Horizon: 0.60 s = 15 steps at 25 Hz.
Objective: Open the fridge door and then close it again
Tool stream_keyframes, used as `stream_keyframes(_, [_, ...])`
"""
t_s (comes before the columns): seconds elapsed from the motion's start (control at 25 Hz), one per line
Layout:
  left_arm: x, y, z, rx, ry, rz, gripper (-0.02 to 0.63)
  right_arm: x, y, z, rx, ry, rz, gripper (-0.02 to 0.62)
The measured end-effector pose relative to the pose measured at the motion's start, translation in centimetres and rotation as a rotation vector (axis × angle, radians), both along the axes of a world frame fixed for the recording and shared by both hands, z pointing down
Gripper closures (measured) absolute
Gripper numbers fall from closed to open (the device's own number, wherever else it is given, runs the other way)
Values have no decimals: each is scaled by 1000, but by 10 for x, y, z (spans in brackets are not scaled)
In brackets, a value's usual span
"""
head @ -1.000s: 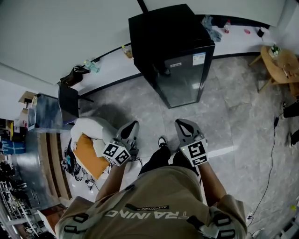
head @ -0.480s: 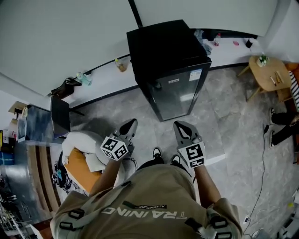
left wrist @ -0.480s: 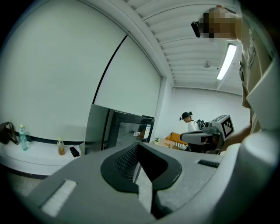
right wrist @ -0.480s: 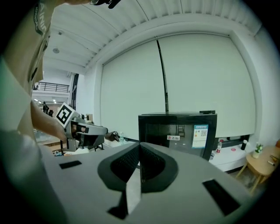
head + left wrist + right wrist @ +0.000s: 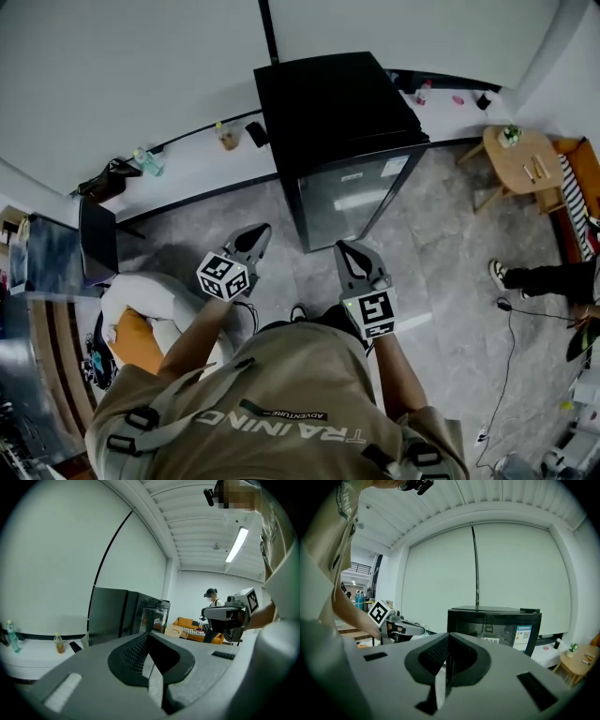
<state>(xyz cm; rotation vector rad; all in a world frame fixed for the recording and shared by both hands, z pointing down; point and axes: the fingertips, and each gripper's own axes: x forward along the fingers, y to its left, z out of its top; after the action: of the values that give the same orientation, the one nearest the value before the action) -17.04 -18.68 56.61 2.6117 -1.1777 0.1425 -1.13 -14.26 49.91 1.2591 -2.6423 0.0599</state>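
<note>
Grey marbled floor (image 5: 441, 244) underfoot, a pale wall (image 5: 141, 66) behind, and square against that wall stands the black fridge (image 5: 337, 112). Its glass door (image 5: 354, 199) is shut and faces the person. So the opening step is not yet begun, by my reading.

Both tools are held out in front of the body, near the fridge but apart from it. The left gripper (image 5: 255, 232) points at the left side of the cabinet. In its own view the fingers (image 5: 133, 653) are pressed together with nothing between them. The right gripper (image 5: 345, 249) aims at the door's lower front, and its fingers (image 5: 433, 653) are likewise pressed together and empty. The fridge fills the middle of the right gripper view, door label and all. I cannot pick out a clear handle from any angle.

Now, the hazards. Fingers this tightly closed cannot take a door edge, so they must spread first, or the tip simply knocks against glass. A hard tip driven into that pane could scratch it or skid off. A shallow pinch on a slim edge may slip as the seal lets go. Then there is the swing: the person stands right in front, so the door could hit a knee or the idle tool. Which side carries the hinge I cannot tell, and a pull on the wrong side would drag the whole cabinet. A cable (image 5: 511, 347) trails on the floor to the right, a trip risk on any sidestep.
</note>
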Motion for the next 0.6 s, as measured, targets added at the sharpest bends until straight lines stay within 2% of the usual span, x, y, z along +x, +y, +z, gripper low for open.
stream_keyframes(0.6, [6, -51, 40, -98, -30, -4, 606, -2, -51, 14, -66, -20, -20, 591])
